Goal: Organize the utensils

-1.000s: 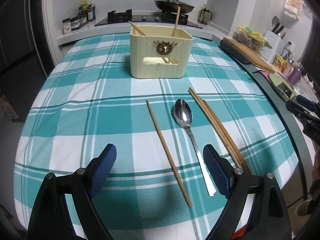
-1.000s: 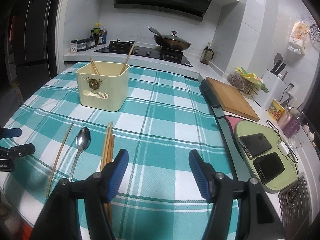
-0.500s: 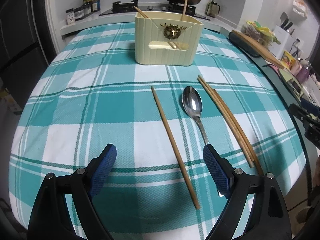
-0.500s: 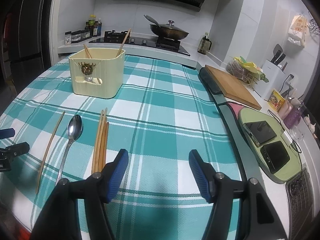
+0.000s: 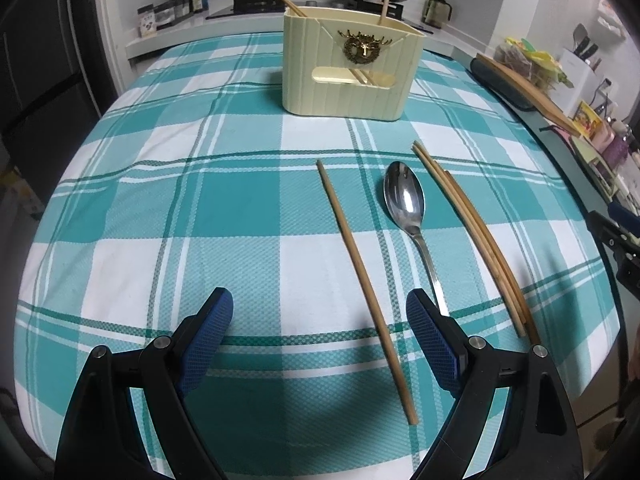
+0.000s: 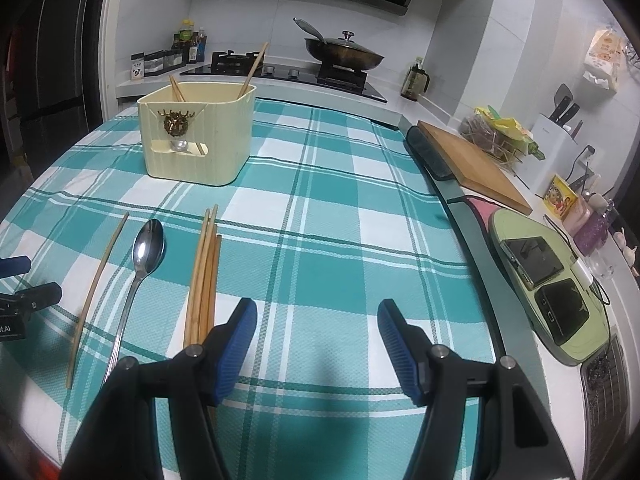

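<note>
A cream utensil holder (image 5: 352, 68) (image 6: 196, 132) with chopsticks standing in it sits on the teal checked tablecloth. In front of it lie a single chopstick (image 5: 362, 264) (image 6: 98, 280), a metal spoon (image 5: 408, 216) (image 6: 140, 272) and a bundle of chopsticks (image 5: 476, 236) (image 6: 204, 276). My left gripper (image 5: 320, 328) is open and empty, low over the cloth, with the single chopstick running between its fingers. My right gripper (image 6: 316, 332) is open and empty, just right of the bundle's near ends.
A wooden cutting board (image 6: 476, 164) and a green tray with phones (image 6: 548, 284) lie along the right counter. A stove with a wok (image 6: 340, 52) and bottles (image 6: 188, 44) stand behind the table. The table edge curves close on the right.
Both grippers have moved forward and lower toward the utensils. The holder and utensils appear larger and nearer. Both grippers stay open.
</note>
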A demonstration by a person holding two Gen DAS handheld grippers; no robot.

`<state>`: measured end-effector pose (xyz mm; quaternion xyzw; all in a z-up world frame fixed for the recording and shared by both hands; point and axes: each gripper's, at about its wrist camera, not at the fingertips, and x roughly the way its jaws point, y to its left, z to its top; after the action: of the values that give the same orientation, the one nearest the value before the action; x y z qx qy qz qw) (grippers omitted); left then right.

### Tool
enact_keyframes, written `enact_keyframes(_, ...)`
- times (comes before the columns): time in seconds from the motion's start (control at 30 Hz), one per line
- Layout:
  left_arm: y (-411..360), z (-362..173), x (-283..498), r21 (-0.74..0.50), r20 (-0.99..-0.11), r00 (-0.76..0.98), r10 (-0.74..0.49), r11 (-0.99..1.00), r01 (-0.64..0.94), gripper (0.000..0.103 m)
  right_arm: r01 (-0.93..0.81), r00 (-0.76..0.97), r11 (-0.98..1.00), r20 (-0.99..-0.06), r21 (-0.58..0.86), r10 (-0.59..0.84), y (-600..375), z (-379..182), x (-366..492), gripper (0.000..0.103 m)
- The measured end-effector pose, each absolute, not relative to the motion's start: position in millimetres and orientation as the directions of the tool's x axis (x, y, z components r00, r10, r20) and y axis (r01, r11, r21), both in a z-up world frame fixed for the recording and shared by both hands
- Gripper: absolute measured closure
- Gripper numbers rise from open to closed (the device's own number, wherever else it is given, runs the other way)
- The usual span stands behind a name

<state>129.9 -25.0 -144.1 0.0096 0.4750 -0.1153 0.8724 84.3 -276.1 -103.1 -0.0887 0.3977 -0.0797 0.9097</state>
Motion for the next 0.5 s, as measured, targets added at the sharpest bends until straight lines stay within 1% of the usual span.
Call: enact_keyframes(0.5, -27.3, -143.9, 128.4, -0.087, -0.832, 0.521, -0.189, 0.973, 0.214, 0.014, 0.075, 0.671, 0.972, -0.710, -0.224, -0.215, -274.6, -103.0, 84.1, 0.039)
